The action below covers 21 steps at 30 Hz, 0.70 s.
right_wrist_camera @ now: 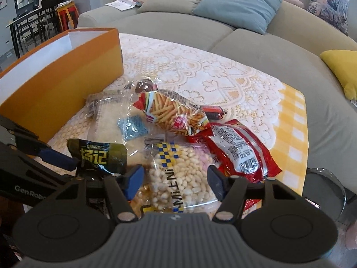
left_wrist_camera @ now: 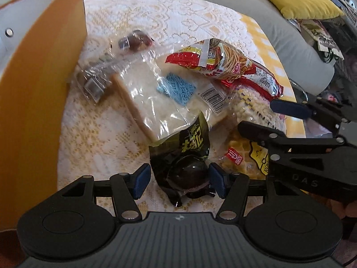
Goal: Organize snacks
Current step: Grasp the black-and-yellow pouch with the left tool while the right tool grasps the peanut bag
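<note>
A pile of snacks lies on a lace-covered table (right_wrist_camera: 212, 73). My left gripper (left_wrist_camera: 179, 181) is open with its pads on both sides of a dark packet with yellow characters (left_wrist_camera: 189, 156), also seen in the right wrist view (right_wrist_camera: 100, 156). The right pad touches it; the left pad stands apart. My right gripper (right_wrist_camera: 176, 181) is open above a clear bag of white puffs (right_wrist_camera: 178, 178). An orange box (right_wrist_camera: 60, 73) stands at the left. Bagged bread (left_wrist_camera: 156, 98), a fries-stick bag (right_wrist_camera: 174, 111) and a red packet (right_wrist_camera: 236, 151) lie in the pile.
A grey sofa (right_wrist_camera: 245, 42) with blue (right_wrist_camera: 236, 4) and yellow (right_wrist_camera: 341, 67) cushions runs behind the table. A small clear-wrapped dark sweet (left_wrist_camera: 136, 41) lies near the box. A glass object (right_wrist_camera: 323, 192) stands off the table's right edge.
</note>
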Each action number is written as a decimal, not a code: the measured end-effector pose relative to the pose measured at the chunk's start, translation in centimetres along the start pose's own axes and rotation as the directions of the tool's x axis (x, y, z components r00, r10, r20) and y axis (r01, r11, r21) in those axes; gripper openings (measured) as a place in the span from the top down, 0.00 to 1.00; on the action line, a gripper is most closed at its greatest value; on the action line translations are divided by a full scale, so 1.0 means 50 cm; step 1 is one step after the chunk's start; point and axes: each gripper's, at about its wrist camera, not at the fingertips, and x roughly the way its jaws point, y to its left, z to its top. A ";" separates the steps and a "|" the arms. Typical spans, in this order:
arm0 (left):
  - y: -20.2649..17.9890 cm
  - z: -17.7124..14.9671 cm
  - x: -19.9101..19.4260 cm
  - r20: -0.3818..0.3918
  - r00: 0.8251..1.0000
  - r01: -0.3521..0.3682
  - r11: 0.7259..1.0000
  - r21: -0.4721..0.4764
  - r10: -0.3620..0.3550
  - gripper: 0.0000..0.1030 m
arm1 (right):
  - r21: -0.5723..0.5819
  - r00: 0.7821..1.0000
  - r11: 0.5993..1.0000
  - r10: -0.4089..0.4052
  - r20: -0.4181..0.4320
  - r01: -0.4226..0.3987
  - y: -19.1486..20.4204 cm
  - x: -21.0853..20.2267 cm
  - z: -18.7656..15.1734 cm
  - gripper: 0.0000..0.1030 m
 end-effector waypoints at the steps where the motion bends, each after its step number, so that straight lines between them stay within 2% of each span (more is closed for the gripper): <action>1: 0.002 0.000 0.003 -0.006 1.000 0.007 1.000 -0.005 -0.007 0.31 | 0.004 1.000 1.000 0.001 -0.002 -0.001 -0.001 0.004 -0.001 0.37; 5: 0.009 -0.001 0.013 -0.019 0.999 0.028 0.999 -0.025 -0.029 0.30 | -0.006 1.000 1.000 -0.022 -0.021 0.022 0.000 0.021 -0.005 0.34; 10: -0.010 -0.003 0.014 -0.007 1.000 -0.003 0.999 0.035 0.004 0.30 | -0.019 0.998 0.999 -0.048 -0.028 0.047 0.002 0.029 -0.008 0.34; 11: -0.017 -0.003 0.017 -0.006 1.000 -0.013 0.999 0.050 0.013 0.30 | -0.019 0.998 0.998 -0.055 -0.026 0.054 0.002 0.029 -0.008 0.36; 13: -0.026 -0.005 0.020 0.002 1.000 -0.031 0.996 0.081 0.031 0.29 | -0.016 0.997 0.997 -0.072 -0.016 0.072 0.000 0.025 -0.007 0.47; 15: -0.032 -0.008 0.020 0.006 0.999 -0.042 0.994 0.104 0.042 0.28 | -0.004 0.998 0.998 -0.066 -0.007 0.066 -0.003 0.022 -0.006 0.49; 19: -0.044 -0.012 0.024 0.009 0.998 -0.069 0.987 0.148 0.068 0.27 | -0.010 0.997 0.997 -0.076 0.031 0.076 0.000 0.008 -0.003 0.59; 21: -0.049 -0.016 0.024 0.014 0.997 -0.078 0.983 0.167 0.077 0.30 | -0.021 0.996 0.997 -0.073 0.048 0.074 0.004 0.002 -0.003 0.63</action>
